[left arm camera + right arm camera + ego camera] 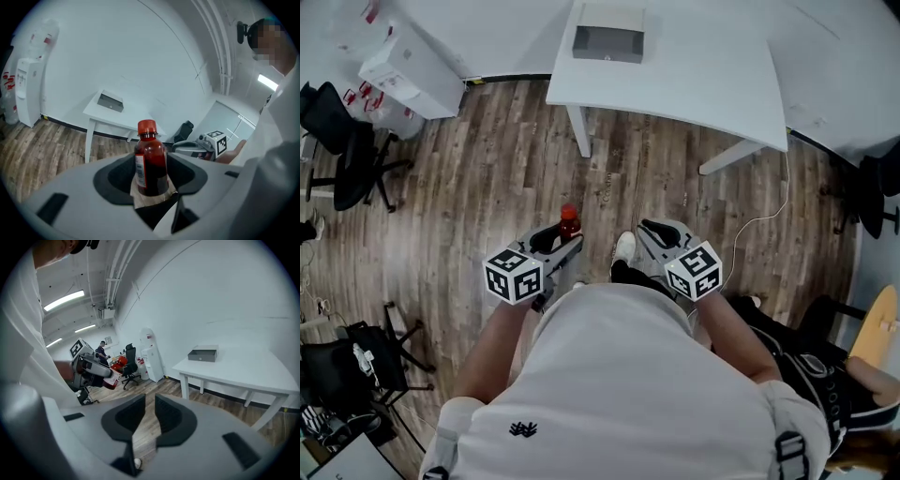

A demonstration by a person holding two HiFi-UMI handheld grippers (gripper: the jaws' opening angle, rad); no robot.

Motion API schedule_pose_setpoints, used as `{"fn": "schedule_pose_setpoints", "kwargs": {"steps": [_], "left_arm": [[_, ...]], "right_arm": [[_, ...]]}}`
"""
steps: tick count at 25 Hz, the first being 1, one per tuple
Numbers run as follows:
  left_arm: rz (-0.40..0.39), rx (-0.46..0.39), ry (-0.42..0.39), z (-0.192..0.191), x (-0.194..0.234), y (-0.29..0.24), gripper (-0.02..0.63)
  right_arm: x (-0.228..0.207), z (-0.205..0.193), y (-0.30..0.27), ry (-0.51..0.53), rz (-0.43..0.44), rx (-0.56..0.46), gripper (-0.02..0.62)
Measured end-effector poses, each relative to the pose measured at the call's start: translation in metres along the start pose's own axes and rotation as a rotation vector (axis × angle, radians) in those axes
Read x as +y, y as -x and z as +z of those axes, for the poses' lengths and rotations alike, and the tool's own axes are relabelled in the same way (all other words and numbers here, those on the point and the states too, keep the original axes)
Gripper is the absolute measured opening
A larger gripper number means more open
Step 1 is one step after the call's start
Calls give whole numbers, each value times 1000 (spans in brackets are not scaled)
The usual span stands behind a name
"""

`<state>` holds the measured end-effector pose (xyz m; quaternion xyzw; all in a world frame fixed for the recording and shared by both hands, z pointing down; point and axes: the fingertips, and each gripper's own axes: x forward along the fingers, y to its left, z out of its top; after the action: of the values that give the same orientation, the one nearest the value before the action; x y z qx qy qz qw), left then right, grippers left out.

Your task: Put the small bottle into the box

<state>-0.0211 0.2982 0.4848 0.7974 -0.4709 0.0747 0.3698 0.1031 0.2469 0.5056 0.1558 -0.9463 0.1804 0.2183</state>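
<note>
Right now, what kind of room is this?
Most likely an office or lab workspace: a white table with a grey box on it, a black office chair on a wood-plank floor, and a water dispenser against the wall.

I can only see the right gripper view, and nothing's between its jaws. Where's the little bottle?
Observer: The left gripper holds the bottle upright between its jaws.
Kid: What colour is its cap?
Observer: The cap is orange-red, and the liquid inside is dark red.
Kid: Is the box open on top?
Observer: Yes. The head view looks down into the box, and I see nothing inside.
</note>
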Motion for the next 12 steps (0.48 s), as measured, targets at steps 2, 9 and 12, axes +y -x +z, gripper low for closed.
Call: {"fn": "schedule_pose_setpoints", "kwargs": {"steps": [2,9,12], "left_arm": [[14,3,-3,23,10,-18,215],[52,-14,11,84,29,-70,213],[55,-12,15,106,43,-83,215]], "right_arm": [[-21,10,-4,-11,9,-10,92],[-80,19,-5,-16,39,-7,10],[-94,22,-14,-44,26,-5,6]]}}
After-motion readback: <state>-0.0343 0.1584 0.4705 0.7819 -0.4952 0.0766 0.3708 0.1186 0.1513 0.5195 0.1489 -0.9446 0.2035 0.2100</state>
